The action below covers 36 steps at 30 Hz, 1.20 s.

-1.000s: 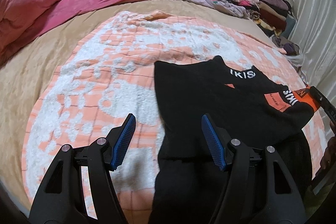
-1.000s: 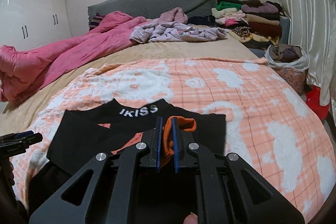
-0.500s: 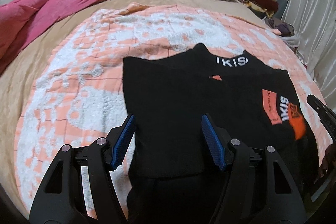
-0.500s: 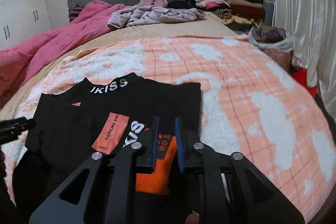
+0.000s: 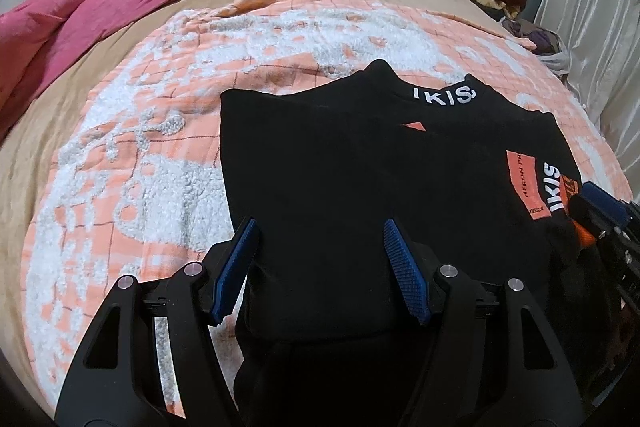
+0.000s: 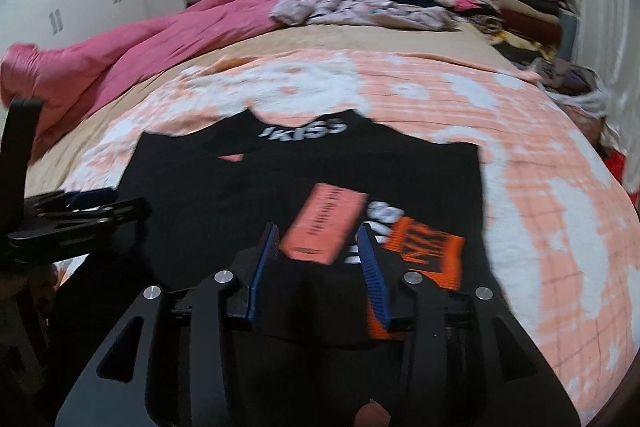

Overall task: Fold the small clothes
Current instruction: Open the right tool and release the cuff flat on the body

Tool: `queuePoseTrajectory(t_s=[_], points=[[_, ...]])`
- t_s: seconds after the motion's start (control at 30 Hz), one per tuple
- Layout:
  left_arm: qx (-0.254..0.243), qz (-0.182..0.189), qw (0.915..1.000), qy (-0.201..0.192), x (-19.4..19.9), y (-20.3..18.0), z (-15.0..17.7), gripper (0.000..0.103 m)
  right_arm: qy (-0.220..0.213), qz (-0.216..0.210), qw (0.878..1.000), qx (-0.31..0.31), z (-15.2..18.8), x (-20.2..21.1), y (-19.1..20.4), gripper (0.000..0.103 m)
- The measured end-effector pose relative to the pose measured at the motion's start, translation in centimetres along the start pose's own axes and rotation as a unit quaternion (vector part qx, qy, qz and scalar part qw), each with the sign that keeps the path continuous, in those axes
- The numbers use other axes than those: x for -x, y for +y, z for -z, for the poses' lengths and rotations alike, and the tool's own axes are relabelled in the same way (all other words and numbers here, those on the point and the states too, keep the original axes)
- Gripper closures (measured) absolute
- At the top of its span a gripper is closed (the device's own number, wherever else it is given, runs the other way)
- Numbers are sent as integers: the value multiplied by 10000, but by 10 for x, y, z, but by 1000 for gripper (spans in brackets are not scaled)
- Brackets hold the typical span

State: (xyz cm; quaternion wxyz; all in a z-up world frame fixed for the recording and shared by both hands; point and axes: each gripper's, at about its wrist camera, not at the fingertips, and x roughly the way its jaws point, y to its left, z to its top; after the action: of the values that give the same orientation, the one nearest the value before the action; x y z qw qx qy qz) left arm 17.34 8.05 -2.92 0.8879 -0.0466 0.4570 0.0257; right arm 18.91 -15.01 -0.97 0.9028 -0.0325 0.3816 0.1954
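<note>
The left hand-held gripper (image 5: 320,267) points forward and steeply downward, its two black arms spread in a V. Its blue ribbed pads (image 5: 404,275) stand well apart, with nothing pressed between them. The right hand-held gripper (image 6: 318,267) also tilts downward, to the right of the left one. Its jaws have just been opening; the blue pads (image 6: 372,279) now stand parted and grip nothing. A fingertip (image 6: 374,415) shows at its near edge.
</note>
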Motion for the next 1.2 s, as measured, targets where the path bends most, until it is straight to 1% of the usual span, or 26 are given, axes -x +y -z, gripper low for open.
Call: queuePoseTrajectory(t_s=[0.1, 0.2, 0.3, 0.5, 0.6, 0.8, 0.97, 1.1, 1.2], points=[[10, 9, 10000, 8, 0, 1, 0, 46, 153, -53, 9997, 165, -3, -10, 13, 57], [-57, -32, 10000, -13, 0, -1, 1, 46, 268, -64, 9991, 326, -5, -20, 17, 57], [-48, -31, 10000, 8, -3, 0, 2, 46, 370, 74, 9985, 399, -4, -26, 14, 55], [10, 17, 10000, 30, -4, 2, 6, 46, 765, 519, 9954, 248, 12, -38, -14, 55], [29, 10, 10000, 31, -4, 1, 7, 45, 728, 364, 9967, -64, 18, -38, -28, 55], [41, -14, 10000, 36, -1, 1, 9, 46, 647, 369, 9971, -151, 19, -27, -25, 53], [75, -2, 10000, 23, 4, 0, 10, 46, 536, 248, 9979, -249, 19, -12, -25, 52], [109, 15, 9999, -34, 11, -1, 10, 46, 451, 192, 9983, -327, 17, -2, -26, 43], [121, 9, 9999, -78, 17, -1, 11, 46, 372, 189, 9984, -371, 16, 6, -26, 34]])
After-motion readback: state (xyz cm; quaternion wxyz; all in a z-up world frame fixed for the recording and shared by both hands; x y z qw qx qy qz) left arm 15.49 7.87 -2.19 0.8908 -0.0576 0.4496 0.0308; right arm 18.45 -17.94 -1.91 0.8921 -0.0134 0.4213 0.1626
